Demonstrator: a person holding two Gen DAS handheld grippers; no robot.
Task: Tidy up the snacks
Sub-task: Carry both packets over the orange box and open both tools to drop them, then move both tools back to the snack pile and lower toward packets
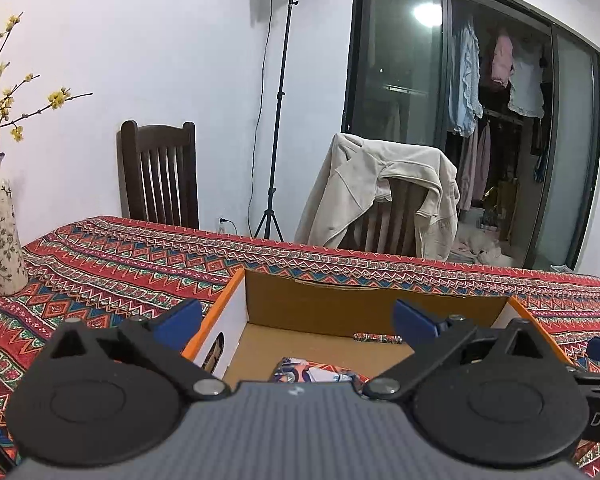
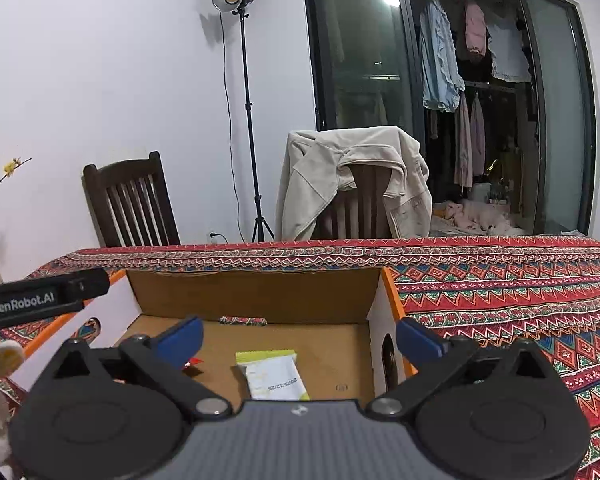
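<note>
On the bench [image 2: 500, 300], the box [image 2: 256, 296] has a green snack [image 2: 274, 376] and a blue snack [image 1: 312, 372]. Both grippers, left [image 1: 296, 320] and right [image 2: 298, 340], are wide and hold nothing. More snacks are not seen.

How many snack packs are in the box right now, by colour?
Blue patterned pack: 1
White-and-green pack: 1
Red scrap, too hidden to call a pack: not counted
Total in the cardboard box: 2

Matt cardboard box [image 2: 260, 300], woven cloth tablecloth [image 2: 500, 300], glossy snack packet [image 2: 274, 376].
</note>
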